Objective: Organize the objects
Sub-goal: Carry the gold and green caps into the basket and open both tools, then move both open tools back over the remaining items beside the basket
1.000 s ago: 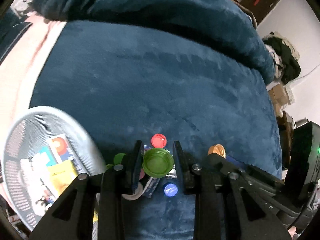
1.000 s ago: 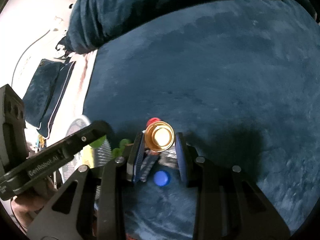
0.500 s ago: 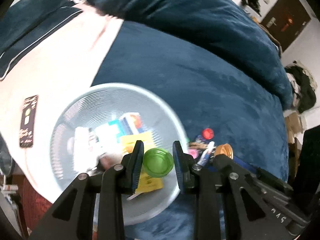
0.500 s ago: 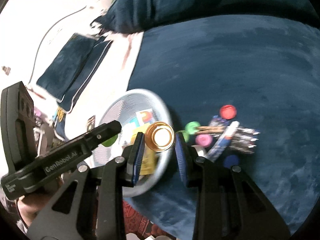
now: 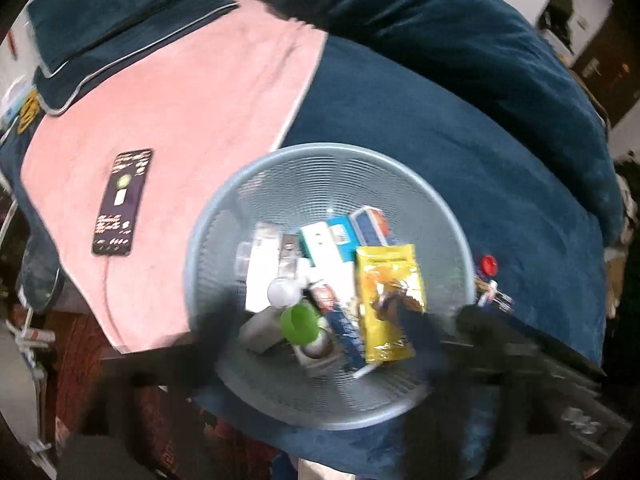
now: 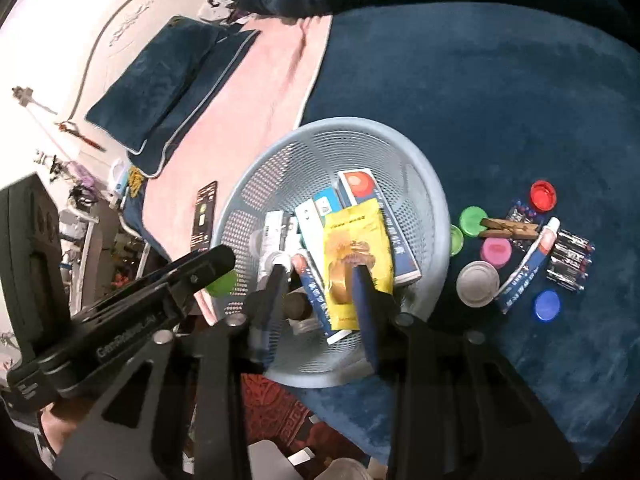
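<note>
- While both tongs hang over the pale blue basket (image 6: pixel 420 168), the right tongs (image 6: pixel 318 280) have just been opening; the gold cap (image 6: pixel 338 284) sits between the 2 fingers, touching the right one but not pinched.
- The left tongs (image 5: pixel 316 332) are blurred and have just spread wide; the green cap (image 5: pixel 300 322) is loose in the gap between them, above the basket's contents.
- Inside the basket lie a yellow packet (image 5: pixel 390 300), small boxes (image 5: pixel 332 238) and a white cap (image 5: pixel 282 292).
- Just right of the basket, on the dark blue blanket (image 6: pixel 480 100), lie a grey lid (image 6: pixel 478 283), a pink cap (image 6: pixel 496 252), a blue cap (image 6: pixel 547 306), green caps (image 6: pixel 473 221), a clothespin (image 6: pixel 510 230), a tube (image 6: pixel 528 264), batteries (image 6: pixel 570 266) and a red cap (image 6: pixel 543 195).
- Left of the basket, a phone (image 5: pixel 122 202) rests on the pink sheet (image 5: pixel 200 80).
- Beyond the basket lies a dark blue pillow (image 6: pixel 168 80).
</note>
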